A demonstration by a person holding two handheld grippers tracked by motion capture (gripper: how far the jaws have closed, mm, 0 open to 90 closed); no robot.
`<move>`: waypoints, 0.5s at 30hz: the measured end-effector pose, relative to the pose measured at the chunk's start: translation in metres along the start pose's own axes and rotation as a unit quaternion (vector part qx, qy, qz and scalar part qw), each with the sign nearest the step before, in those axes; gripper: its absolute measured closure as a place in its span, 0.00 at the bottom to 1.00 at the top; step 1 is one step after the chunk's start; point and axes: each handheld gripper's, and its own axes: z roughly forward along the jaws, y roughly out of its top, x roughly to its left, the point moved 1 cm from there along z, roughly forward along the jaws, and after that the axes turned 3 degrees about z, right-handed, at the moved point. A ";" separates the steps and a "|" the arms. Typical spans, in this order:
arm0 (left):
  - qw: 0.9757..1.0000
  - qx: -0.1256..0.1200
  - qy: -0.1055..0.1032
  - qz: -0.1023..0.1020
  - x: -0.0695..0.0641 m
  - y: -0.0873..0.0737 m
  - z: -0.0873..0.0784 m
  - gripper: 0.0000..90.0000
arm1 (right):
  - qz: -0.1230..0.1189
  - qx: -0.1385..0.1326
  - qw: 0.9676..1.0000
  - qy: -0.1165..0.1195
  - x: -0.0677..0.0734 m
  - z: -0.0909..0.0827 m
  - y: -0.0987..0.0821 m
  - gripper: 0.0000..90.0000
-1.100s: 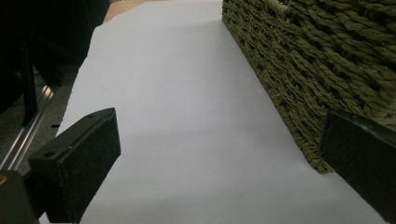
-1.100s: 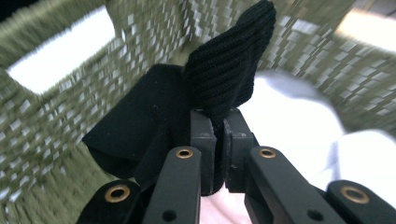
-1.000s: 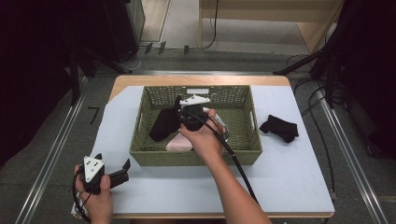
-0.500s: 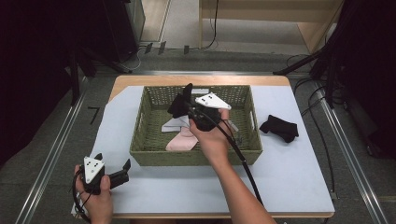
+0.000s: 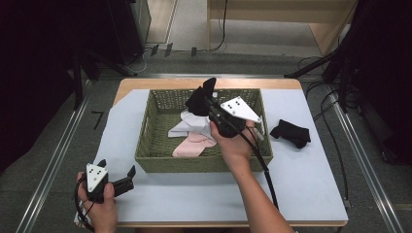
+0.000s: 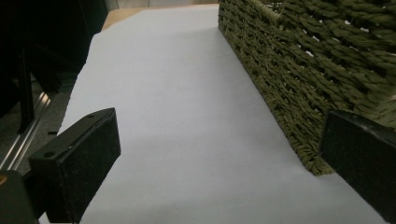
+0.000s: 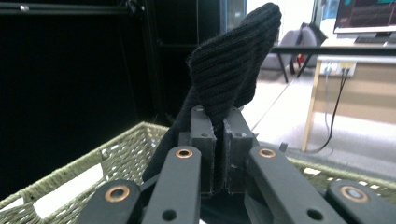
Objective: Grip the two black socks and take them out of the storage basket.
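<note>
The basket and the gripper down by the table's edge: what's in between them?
Nothing. In the left gripper view, bare white table cover runs between the left gripper and the green basket. The high view shows the same gap.

Both grippers black w/ grey 3-cornered top plates, dark dots: left gripper point(image 5: 130, 173) lower left, right gripper point(image 5: 208, 98) centre. Black cables trail. Brass rivets on right's linkage. Forearms bare, no sleeves.
</note>
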 end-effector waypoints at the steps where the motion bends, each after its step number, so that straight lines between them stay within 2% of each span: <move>1: 1.000 -0.004 -0.002 -0.002 0.000 0.000 0.000 0.00 | -0.004 -0.005 1.000 -0.002 -0.001 -0.002 0.001 0.96; 4: 1.000 -0.007 -0.002 -0.003 0.000 0.000 -0.001 0.00 | -0.015 -0.025 1.000 -0.006 -0.004 -0.008 0.005 0.96; 9: 1.000 -0.008 -0.003 -0.003 0.000 0.000 -0.001 0.00 | -0.019 -0.052 0.998 -0.018 -0.011 -0.016 0.011 0.96; 11: 1.000 -0.008 -0.002 -0.003 0.000 0.000 -0.001 0.00 | -0.012 -0.068 0.997 -0.027 -0.016 -0.020 0.014 0.96; 15: 1.000 -0.008 -0.002 -0.003 0.000 0.000 -0.001 0.00 | -0.019 -0.092 0.995 -0.042 -0.023 -0.027 0.021 0.96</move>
